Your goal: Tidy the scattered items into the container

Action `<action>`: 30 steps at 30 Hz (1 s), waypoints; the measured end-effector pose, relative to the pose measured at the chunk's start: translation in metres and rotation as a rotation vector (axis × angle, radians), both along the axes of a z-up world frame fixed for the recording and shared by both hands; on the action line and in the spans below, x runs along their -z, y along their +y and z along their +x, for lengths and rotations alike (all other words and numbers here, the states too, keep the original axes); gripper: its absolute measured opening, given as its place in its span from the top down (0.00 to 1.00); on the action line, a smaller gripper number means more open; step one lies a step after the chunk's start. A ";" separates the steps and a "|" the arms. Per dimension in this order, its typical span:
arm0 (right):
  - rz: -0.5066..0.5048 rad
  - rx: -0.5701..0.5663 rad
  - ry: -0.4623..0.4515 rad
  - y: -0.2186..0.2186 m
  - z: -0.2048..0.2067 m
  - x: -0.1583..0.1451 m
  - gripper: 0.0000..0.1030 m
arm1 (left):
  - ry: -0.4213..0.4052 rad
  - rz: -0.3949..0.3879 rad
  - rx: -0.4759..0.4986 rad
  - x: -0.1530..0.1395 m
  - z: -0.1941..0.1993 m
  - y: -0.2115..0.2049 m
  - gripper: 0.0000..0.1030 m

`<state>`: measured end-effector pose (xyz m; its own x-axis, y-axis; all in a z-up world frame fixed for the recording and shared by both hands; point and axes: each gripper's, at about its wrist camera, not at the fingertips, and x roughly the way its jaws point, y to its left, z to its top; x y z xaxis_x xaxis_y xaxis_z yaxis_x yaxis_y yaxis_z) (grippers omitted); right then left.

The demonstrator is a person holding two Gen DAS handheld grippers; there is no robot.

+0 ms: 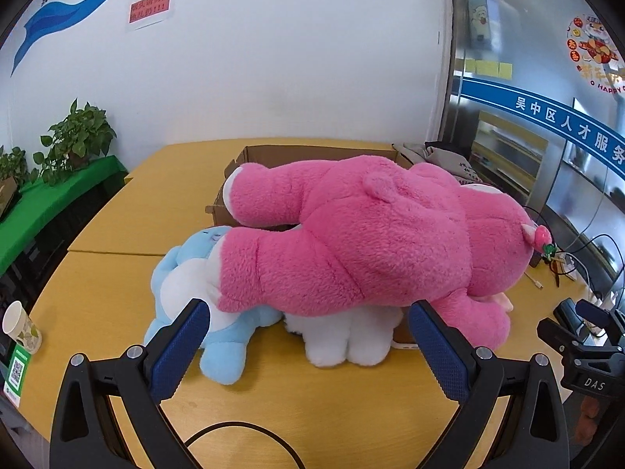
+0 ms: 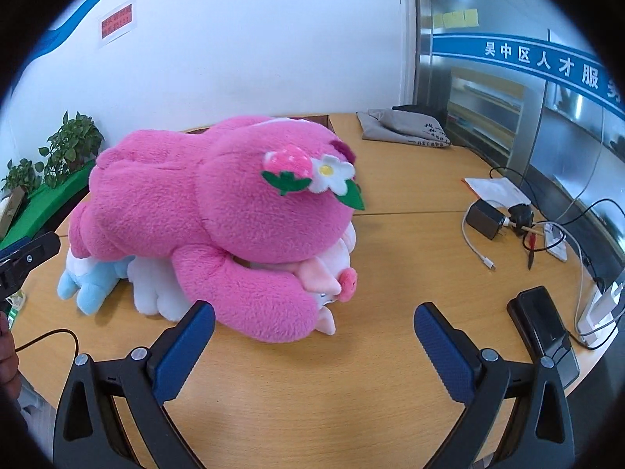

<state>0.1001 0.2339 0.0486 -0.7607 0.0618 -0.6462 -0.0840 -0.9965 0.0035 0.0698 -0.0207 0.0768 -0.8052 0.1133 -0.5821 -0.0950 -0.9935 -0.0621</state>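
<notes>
A big pink plush bear [image 1: 359, 234] lies face down across a light blue plush [image 1: 195, 305] and a white plush [image 1: 351, 336] on the yellow table. An open cardboard box [image 1: 312, 154] stands just behind them. My left gripper [image 1: 308, 312] is open and empty, its fingers on either side of the bear's lower body and the white plush. In the right wrist view the bear [image 2: 203, 211], blue plush [image 2: 90, 285] and white plush [image 2: 156, 289] lie left of centre. My right gripper [image 2: 314, 314] is open and empty near the bear's arm.
A paper cup [image 1: 21, 328] stands at the table's left edge. Potted plants [image 1: 78, 136] sit on a green shelf to the left. A grey cloth bag [image 2: 406, 127], chargers and cables [image 2: 504, 222] and a black phone [image 2: 547, 328] lie to the right.
</notes>
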 end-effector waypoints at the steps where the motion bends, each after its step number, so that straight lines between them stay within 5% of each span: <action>1: 0.016 -0.003 0.006 -0.004 0.001 -0.002 0.01 | -0.001 0.002 0.005 0.000 0.000 0.001 0.00; 21: 0.030 -0.086 -0.032 -0.032 -0.040 -0.016 0.01 | -0.034 0.007 0.064 -0.012 -0.047 0.002 0.00; 30: -0.088 -0.105 0.034 -0.007 -0.054 -0.040 0.01 | -0.125 0.080 0.150 -0.008 -0.088 0.005 0.00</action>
